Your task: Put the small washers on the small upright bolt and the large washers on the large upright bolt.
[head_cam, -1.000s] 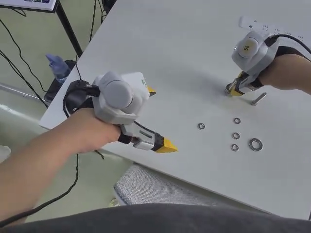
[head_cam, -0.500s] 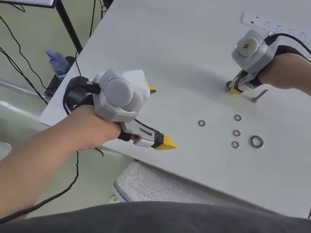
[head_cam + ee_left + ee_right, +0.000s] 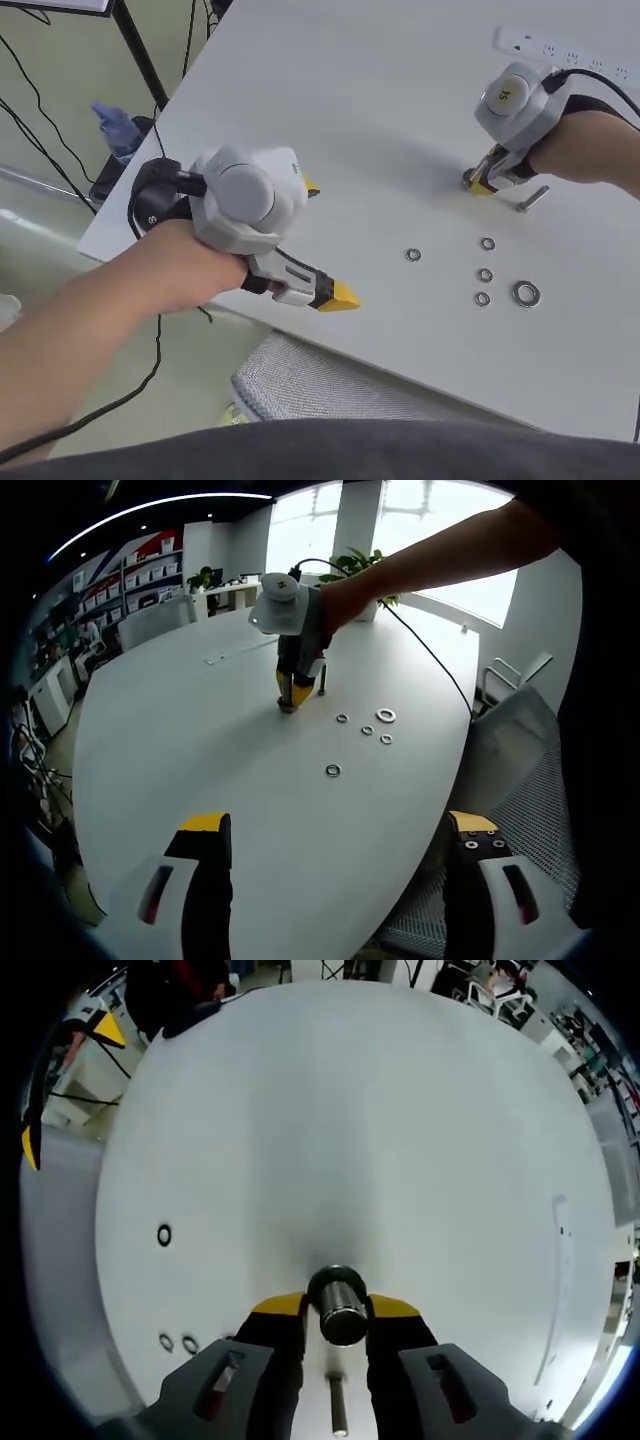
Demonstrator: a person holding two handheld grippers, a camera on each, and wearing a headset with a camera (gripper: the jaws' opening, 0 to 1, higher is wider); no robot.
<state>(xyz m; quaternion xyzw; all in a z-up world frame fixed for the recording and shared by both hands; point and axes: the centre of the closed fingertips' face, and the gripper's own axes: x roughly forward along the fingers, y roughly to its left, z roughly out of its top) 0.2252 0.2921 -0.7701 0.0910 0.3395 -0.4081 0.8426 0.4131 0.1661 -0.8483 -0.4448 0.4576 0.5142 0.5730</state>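
White table [image 3: 350,100] in a bright office: the right gripper [image 3: 480,183] is clenched on the large bolt [image 3: 342,1318], holding it end-on down at the tabletop near the far side. Just beside it, the small bolt [image 3: 531,199] lies flat. Four small washers [image 3: 485,275] and one large washer [image 3: 526,294] are scattered closer to the near edge, none on a bolt. Well apart from them, the left gripper [image 3: 337,825] hangs over the near edge, jaws spread wide and holding nothing.
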